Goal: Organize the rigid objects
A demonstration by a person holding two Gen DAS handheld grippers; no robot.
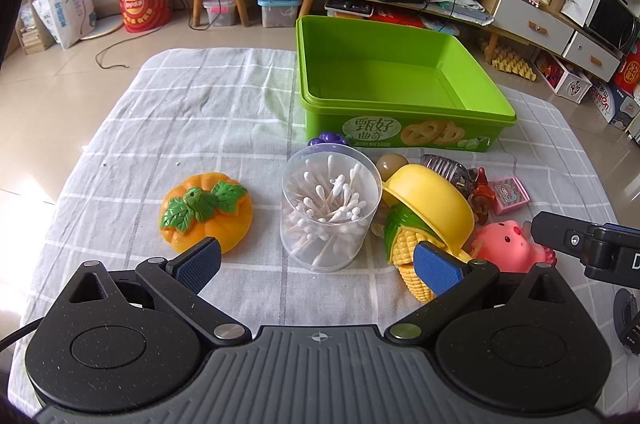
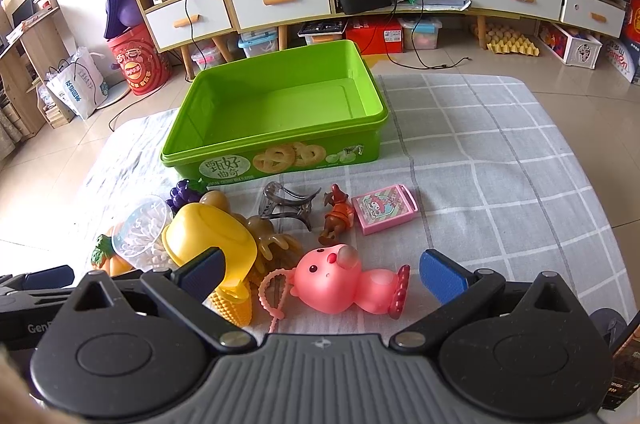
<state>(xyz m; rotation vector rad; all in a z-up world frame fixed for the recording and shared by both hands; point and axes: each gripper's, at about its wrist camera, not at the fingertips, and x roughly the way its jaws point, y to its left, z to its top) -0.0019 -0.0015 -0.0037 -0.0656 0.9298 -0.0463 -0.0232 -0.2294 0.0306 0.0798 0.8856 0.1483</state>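
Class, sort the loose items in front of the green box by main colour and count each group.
Yellow: 2, bowl, corn
Orange: 1, pumpkin
Pink: 2, toy, small box
Purple: 1, grapes
Clear: 1, swab jar
Total: 7

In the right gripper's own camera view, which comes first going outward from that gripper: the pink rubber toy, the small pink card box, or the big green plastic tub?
1. Pink rubber toy: lying between the open fingers of the right gripper.
2. Small pink card box: farther out, slightly right.
3. Big green plastic tub: farthest, toward the left.
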